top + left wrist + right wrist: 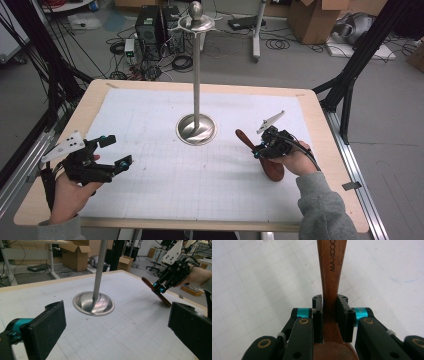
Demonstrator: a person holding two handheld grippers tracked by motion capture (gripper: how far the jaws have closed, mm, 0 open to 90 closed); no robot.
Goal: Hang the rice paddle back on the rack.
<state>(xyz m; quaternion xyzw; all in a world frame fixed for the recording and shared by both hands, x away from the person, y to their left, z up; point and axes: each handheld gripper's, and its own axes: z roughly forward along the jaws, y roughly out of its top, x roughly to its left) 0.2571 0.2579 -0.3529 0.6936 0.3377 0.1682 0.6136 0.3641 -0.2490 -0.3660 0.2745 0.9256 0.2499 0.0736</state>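
Wooden spoon [262,156] lies at the right side of the white gridded mat [200,170], its handle pinched between the pressed-together jaws of the right gripper [261,151]. Seen from the right gripper view, the spoon's handle [331,277] runs away from the jaws, and its bowl sits nearest the hand. At the near left, the left gripper [116,151] hovers with jaws spread wide, holding nothing. A metal stand [196,127] rises from its round base at mid-table, between the two grippers.

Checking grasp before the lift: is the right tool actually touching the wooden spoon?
Touching. In the right gripper view, the right tool has both jaws pressed flat against the wooden spoon handle, no gap either side.
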